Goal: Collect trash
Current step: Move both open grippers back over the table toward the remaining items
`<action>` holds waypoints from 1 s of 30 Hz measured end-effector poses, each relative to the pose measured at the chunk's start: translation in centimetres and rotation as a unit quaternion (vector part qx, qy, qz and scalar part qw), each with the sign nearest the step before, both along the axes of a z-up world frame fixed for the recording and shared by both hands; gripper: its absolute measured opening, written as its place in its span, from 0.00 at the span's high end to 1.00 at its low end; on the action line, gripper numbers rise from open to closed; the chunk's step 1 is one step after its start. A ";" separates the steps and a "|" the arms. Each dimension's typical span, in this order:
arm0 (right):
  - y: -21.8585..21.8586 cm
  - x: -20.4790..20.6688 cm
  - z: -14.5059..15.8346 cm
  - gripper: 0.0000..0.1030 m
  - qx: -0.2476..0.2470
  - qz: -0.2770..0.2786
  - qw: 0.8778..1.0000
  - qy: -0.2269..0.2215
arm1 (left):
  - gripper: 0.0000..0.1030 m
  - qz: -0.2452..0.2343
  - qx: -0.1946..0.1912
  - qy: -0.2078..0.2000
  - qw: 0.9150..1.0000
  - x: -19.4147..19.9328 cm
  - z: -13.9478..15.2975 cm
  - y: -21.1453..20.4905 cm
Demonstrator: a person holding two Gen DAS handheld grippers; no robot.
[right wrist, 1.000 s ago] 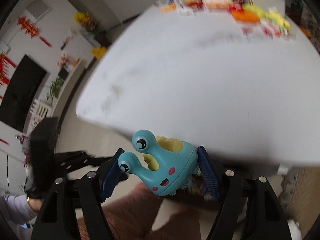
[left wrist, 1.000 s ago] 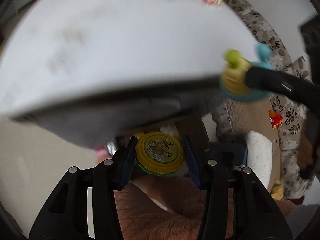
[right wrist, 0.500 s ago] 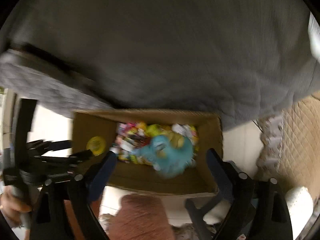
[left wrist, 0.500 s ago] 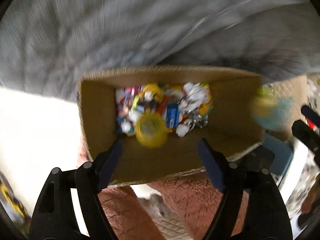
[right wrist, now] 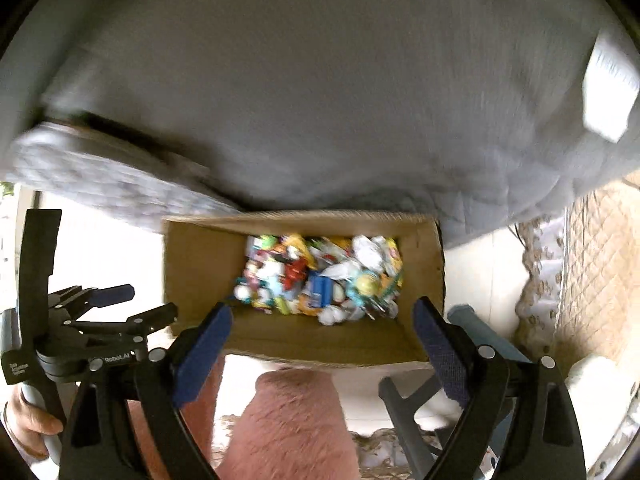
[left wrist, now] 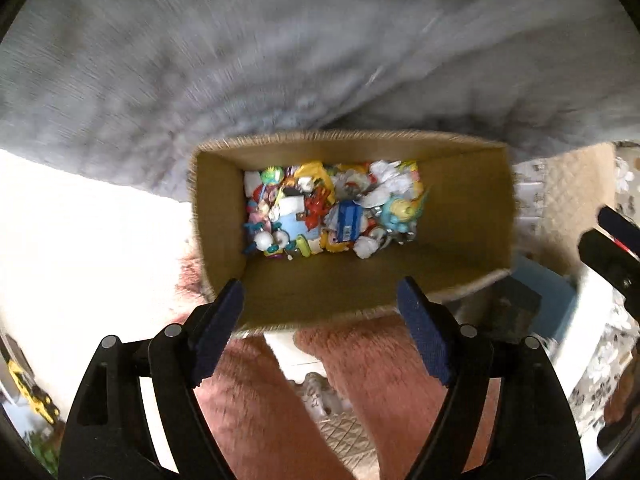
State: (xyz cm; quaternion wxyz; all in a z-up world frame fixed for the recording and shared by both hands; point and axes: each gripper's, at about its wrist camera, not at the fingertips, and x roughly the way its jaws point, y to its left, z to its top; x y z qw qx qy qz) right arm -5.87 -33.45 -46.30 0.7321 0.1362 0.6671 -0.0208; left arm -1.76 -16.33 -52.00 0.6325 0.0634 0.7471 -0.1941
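Observation:
An open cardboard box [left wrist: 460, 200] [right wrist: 200, 264] stands on the floor below both grippers. Its bottom holds a heap of colourful trash and small toys [left wrist: 332, 208] [right wrist: 320, 276], with the blue snail toy [left wrist: 400, 210] [right wrist: 362, 286] at the right of the heap. My left gripper [left wrist: 320, 300] is open and empty above the box's near wall. My right gripper [right wrist: 322, 326] is open and empty above the same wall. The left gripper also shows at the left of the right wrist view [right wrist: 116, 308].
A grey cloth-covered table [left wrist: 280, 48] [right wrist: 320, 80] hangs over the box's far side. The person's pink fuzzy-trousered legs [left wrist: 280, 408] [right wrist: 292, 424] are just below the grippers. A grey stool [right wrist: 408, 404] and a quilted beige seat [right wrist: 592, 272] are at the right.
Both grippers swung down from the table to the box. The left one opened and dropped the yellow lid, the right one opened and dropped the blue snail toy; both lie in the box.

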 end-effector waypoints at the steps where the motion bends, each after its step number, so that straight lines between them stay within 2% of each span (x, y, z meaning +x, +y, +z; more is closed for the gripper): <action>1: 0.3 0.0 2.1 0.13 0.008 0.007 1.000 -0.012 | 0.25 -0.005 -0.007 -0.006 1.000 0.0 1.9 0.4; 4: 1.7 0.4 9.2 0.13 0.051 0.032 0.997 -0.053 | 0.25 -0.026 -0.044 -0.019 0.999 0.0 9.2 2.1; 6: 2.5 1.0 14.0 0.10 0.089 0.044 0.990 -0.095 | 0.25 -0.041 -0.077 -0.044 0.995 0.3 14.9 3.6; 7: 3.0 1.6 16.5 0.08 0.100 0.050 0.986 -0.122 | 0.22 -0.045 -0.085 -0.062 0.993 0.6 17.1 4.1; 8: 3.4 2.4 18.6 0.05 0.102 0.054 0.982 -0.149 | 0.14 -0.046 -0.092 -0.094 0.990 1.4 20.1 5.1; 9: 4.0 4.2 21.3 0.05 0.094 0.059 0.976 -0.189 | 0.13 -0.042 -0.094 -0.117 0.988 2.0 21.8 5.8; 11: 4.6 7.3 23.5 0.05 0.085 0.059 0.969 -0.225 | 0.13 -0.028 -0.099 -0.149 0.983 3.9 24.4 7.0; 13: 5.3 12.7 25.2 0.05 0.067 0.049 0.962 -0.259 | 0.13 -0.011 -0.107 -0.163 0.981 6.2 25.9 7.9; 15: 6.1 19.4 25.6 0.05 0.050 0.042 0.959 -0.276 | 0.13 0.003 -0.111 -0.172 0.979 8.8 26.7 8.9; 18: 5.5 30.9 24.7 0.05 0.031 0.019 0.964 -0.264 | 0.13 0.023 -0.121 -0.163 0.979 12.4 26.7 10.7; 21: 5.3 40.9 22.9 0.06 -0.018 -0.005 0.968 -0.250 | 0.13 0.035 -0.118 -0.159 0.980 15.6 26.3 12.9; 24: 5.3 48.3 20.6 0.06 -0.071 -0.013 0.973 -0.220 | 0.13 0.039 -0.112 -0.154 0.981 18.4 26.1 14.8; 26: 5.3 52.1 19.1 0.11 -0.101 -0.012 0.975 -0.195 | 0.13 0.037 -0.108 -0.155 0.981 19.8 26.1 15.7; 28: 5.3 54.2 17.6 0.34 -0.105 -0.007 0.979 -0.176 | 0.13 0.033 -0.102 -0.155 0.982 21.3 26.2 16.4; 30: 5.5 54.9 17.3 0.63 -0.107 -0.002 0.979 -0.175 | 0.13 0.030 -0.103 -0.155 0.982 23.5 26.0 16.9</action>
